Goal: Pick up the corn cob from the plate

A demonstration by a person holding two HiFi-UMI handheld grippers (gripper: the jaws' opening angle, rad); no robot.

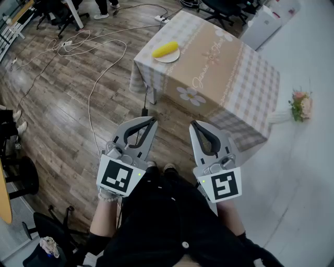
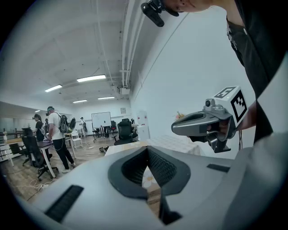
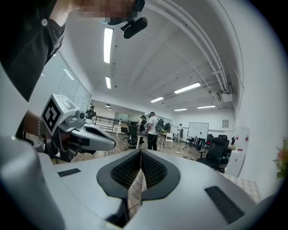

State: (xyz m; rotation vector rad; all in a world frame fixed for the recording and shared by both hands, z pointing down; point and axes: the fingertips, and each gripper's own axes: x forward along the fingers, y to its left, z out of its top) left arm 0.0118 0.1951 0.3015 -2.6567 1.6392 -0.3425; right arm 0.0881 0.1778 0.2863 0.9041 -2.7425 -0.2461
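A yellow corn cob [image 1: 165,49] lies on a white plate [image 1: 170,57] near the far left corner of a table with a beige checked cloth [image 1: 219,73]. Both grippers are held close to the person's body, well short of the table. My left gripper [image 1: 151,122] is shut with nothing between its jaws, and in its own view the tips [image 2: 146,150] meet. My right gripper [image 1: 194,125] is also shut and empty, its tips [image 3: 140,153] closed in the right gripper view. Each gripper shows in the other's view: the right one [image 2: 204,126] and the left one [image 3: 76,132].
Wood floor lies between me and the table, with white cables [image 1: 94,62] looping across it at the left. A flower bunch [image 1: 301,106] sits on the pale floor at the right. Office chairs [image 1: 222,8] stand beyond the table; people [image 2: 56,134] stand far off.
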